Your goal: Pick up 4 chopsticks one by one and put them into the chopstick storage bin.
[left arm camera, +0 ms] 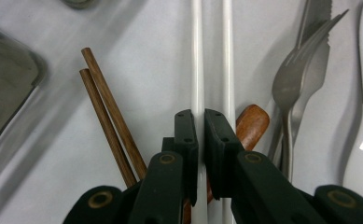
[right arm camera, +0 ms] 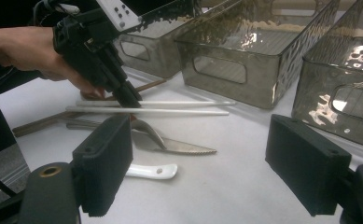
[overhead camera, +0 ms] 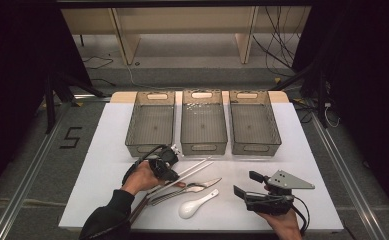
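Two white chopsticks (left arm camera: 227, 56) lie side by side on the white mat. My left gripper (left arm camera: 200, 130) points down at them, shut on one white chopstick (left arm camera: 197, 60) that runs between its pads. In the high view that gripper (overhead camera: 174, 175) is at the mat's front left, over the pile of cutlery. Beside the chopsticks lie a pair of brown wooden chopsticks (left arm camera: 107, 107), a metal fork (left arm camera: 291, 84), a serrated knife (right arm camera: 179, 147) and a white ceramic spoon (overhead camera: 192, 206). My right gripper (overhead camera: 247, 184) hovers at the front right, open, with nothing between its jaws.
Three smoky clear bins (overhead camera: 147, 147) (overhead camera: 203, 147) (overhead camera: 256, 148) stand in a row at the back of the mat. A brown wooden handle (left arm camera: 253, 123) lies under the left gripper's jaws. Bare mat stretches between the cutlery and the right gripper.
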